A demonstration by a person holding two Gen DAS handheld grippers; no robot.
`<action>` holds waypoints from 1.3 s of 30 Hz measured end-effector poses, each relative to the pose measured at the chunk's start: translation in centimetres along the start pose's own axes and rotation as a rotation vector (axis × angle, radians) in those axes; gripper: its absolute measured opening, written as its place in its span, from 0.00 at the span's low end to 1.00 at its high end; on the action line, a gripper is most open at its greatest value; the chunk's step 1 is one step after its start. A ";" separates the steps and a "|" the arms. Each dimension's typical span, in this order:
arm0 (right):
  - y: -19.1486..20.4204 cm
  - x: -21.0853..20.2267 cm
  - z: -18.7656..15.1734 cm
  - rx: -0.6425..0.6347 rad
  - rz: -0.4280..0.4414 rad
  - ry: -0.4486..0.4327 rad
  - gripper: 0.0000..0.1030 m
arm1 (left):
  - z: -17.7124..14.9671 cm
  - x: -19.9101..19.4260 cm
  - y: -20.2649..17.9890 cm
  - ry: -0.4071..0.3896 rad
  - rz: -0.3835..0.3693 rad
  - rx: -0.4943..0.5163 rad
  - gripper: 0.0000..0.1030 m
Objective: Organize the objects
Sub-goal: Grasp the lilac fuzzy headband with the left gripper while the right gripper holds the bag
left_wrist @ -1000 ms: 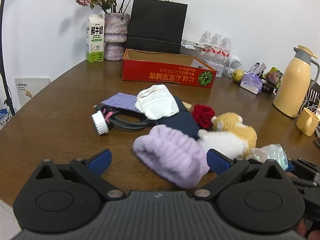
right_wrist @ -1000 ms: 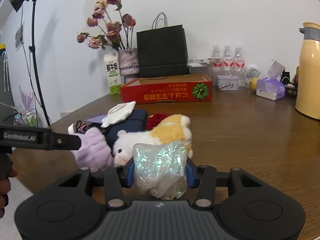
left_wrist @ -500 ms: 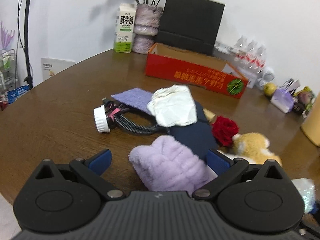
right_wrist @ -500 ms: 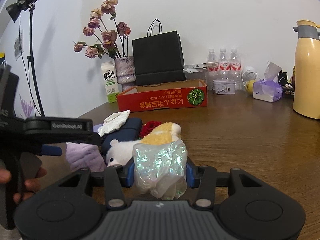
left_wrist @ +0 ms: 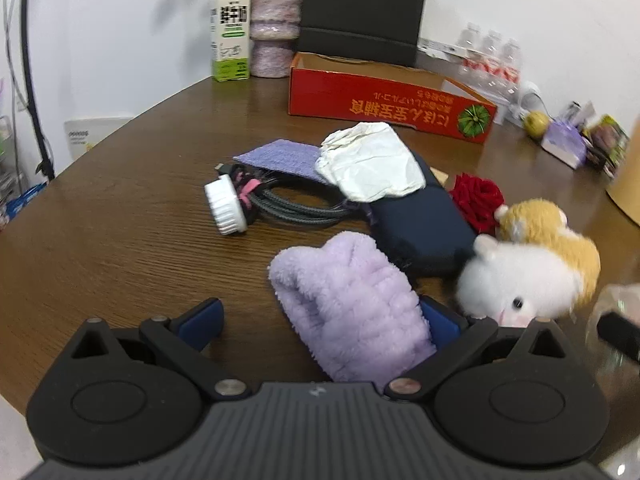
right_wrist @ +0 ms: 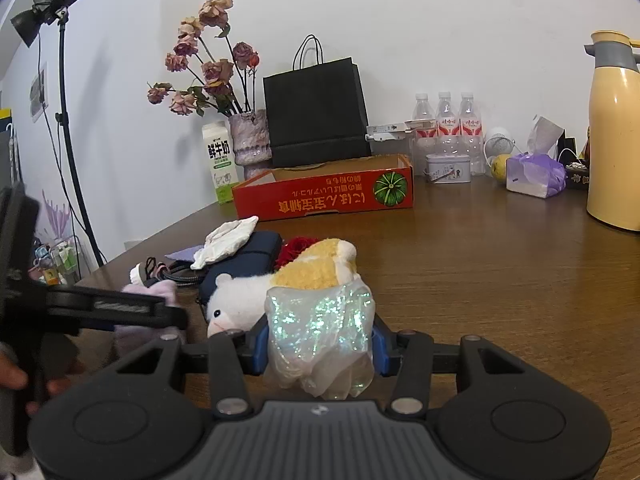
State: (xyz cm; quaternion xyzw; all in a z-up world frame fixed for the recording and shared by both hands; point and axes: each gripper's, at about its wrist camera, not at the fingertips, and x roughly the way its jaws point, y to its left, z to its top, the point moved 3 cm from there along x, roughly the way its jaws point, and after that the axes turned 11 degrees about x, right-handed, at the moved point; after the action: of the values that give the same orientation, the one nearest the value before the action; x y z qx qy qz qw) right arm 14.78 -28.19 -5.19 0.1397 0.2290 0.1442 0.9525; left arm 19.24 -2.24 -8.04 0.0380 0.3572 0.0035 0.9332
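1. Iridescent plastic bag (right_wrist: pixel 320 336): clamped between right gripper (right_wrist: pixel 320 346) pads, above the wooden table (right_wrist: pixel 500 280).
2. Left gripper (left_wrist: pixel 320 316): jaws wide apart, purple fluffy cloth (left_wrist: pixel 352 308) between, touching right pad.
3. Plush hamster (left_wrist: pixel 528 264), navy pouch (left_wrist: pixel 420 216) just beyond.

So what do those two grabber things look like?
Both look alike. The left gripper and the right gripper have a dark grey ribbed body, black arms with round discs and silver screws, and blue pads on the fingertips. No cables show.
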 end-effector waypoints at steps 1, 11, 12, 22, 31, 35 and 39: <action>0.0 0.0 0.0 0.000 -0.002 0.002 0.45 | -0.1 -0.1 0.5 0.006 -0.015 0.022 1.00; 1.5 0.0 -0.2 -0.028 0.003 0.012 0.45 | 0.1 -0.8 4.0 0.085 -0.133 -0.014 1.00; 1.6 0.0 -0.2 -0.030 0.000 0.011 0.45 | 0.0 -1.0 3.8 0.066 -0.134 -0.036 1.00; 2.9 -0.6 -0.2 -0.053 -0.018 0.007 0.45 | -0.5 -2.8 -0.1 -0.088 0.050 -0.083 1.00; 3.7 -1.2 -0.4 -0.063 -0.017 0.003 0.45 | -1.6 -1.8 0.3 -0.030 0.081 -0.086 0.89; 4.0 -1.7 -0.5 -0.068 -0.015 -0.001 0.45 | -1.7 -2.3 0.6 -0.058 0.042 -0.104 0.60; 4.3 -2.2 -0.5 -0.072 -0.017 -0.007 0.45 | -1.7 -2.6 0.8 -0.060 0.013 -0.108 0.47</action>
State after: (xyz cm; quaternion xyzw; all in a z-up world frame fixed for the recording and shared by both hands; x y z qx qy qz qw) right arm 11.79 -24.90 -3.38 0.1040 0.2213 0.1436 0.9590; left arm 16.20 -1.44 -7.57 -0.0100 0.3280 0.0276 0.9442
